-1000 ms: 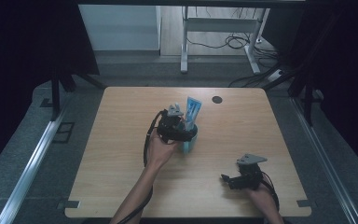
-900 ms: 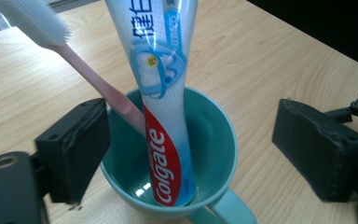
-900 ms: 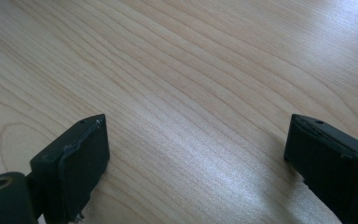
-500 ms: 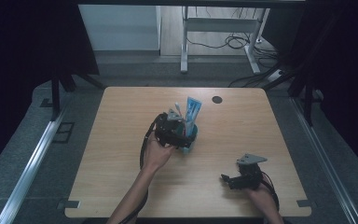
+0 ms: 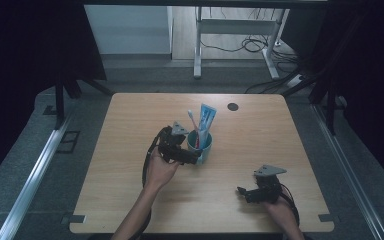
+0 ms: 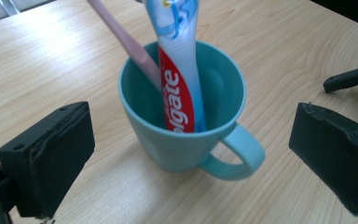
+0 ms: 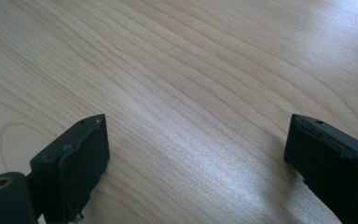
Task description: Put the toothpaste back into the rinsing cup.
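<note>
a wooden table seen from above, pale grain running across it. near its middle stands a teal mug, upright, glossy ceramic with a rounded loop handle. inside it lean a toothpaste tube (soft plastic, white and blue with a red band) and a pink toothbrush, both slanting up toward about 12 o'clock in the high view.

the left gripper sits just beside the mug, at roughly 8 o'clock from it, pointing toward it. its jaws have just been opening and now stand wide apart; in the left gripper view the mug sits between the two black pads without touching either, the handle toward the 4 o'clock corner. the tube rises almost straight up there, and the toothbrush tilts toward 11 o'clock.

the right gripper rests well apart, at about 4 o'clock from the mug, jaws spread over bare wood. the left hand is plainly the nearer one, so any regrasp of the mug or its contents would likely fall to it.
</note>
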`<state>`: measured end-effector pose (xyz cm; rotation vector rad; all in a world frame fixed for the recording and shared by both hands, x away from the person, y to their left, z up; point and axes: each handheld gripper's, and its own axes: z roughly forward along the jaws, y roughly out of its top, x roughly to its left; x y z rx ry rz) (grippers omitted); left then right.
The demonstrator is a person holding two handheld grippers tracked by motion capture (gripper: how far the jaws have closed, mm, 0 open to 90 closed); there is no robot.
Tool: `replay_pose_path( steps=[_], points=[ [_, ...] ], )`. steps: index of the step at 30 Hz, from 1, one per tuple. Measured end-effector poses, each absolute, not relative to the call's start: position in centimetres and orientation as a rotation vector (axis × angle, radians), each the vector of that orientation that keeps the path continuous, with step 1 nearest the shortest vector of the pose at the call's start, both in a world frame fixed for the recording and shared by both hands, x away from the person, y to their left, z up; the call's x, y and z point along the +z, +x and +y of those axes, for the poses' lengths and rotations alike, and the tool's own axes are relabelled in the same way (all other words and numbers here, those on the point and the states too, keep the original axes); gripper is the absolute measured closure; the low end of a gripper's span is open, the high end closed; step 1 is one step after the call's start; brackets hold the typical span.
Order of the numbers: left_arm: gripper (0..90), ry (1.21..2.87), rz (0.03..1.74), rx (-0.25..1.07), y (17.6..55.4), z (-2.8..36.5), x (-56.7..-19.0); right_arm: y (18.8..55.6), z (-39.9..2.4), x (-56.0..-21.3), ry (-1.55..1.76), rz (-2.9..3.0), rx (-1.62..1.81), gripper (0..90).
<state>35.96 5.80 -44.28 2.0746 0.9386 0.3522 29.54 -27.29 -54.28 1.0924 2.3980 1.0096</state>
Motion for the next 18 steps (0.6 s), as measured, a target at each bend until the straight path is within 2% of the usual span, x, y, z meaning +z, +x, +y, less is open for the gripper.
replay_pose_path(
  steps=[18],
  points=[
    [0.0, 2.092, 0.967, 0.352, 34.2, 8.4, -45.3, 29.5, -27.3, -54.3, 1.093, 2.398, 1.010, 6.4]
  ],
)
